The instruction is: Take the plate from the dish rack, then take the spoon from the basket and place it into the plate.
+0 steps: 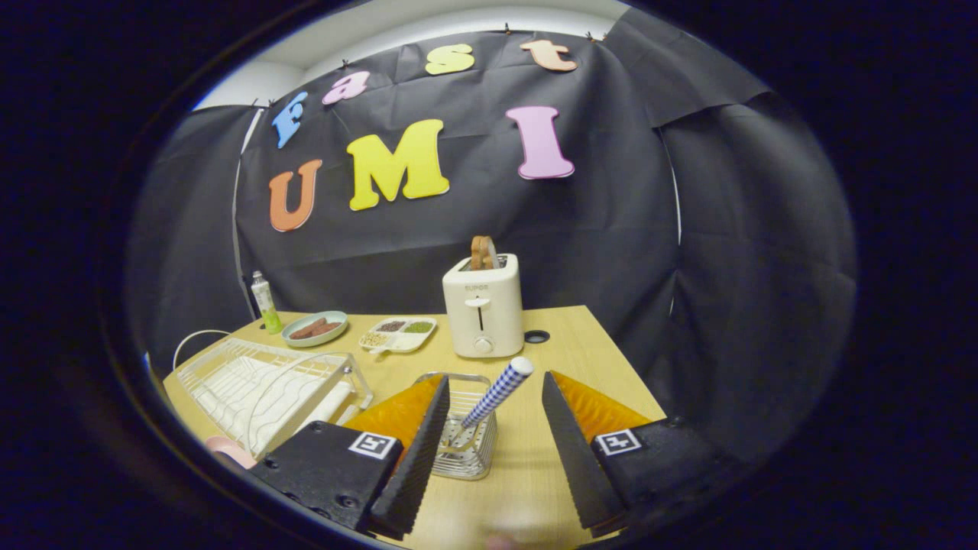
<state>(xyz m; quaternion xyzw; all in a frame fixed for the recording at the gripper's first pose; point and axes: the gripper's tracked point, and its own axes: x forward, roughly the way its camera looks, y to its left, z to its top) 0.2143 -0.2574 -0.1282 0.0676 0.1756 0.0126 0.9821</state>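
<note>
**Lining up on the spoon**

The spoon stands in the wire basket, its checked handle leaning up and away, so the top is free to grip. I have the gripper wide open, touching nothing, basket between the fingers, handle in the gap. It sits low and level over the table's near edge. The plate, I judge, is the pink rim by the dish rack at the near left corner. The toaster stands beyond.

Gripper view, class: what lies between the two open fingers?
The basket with the spoon stands between the open gripper's fingers, on the table.
</note>
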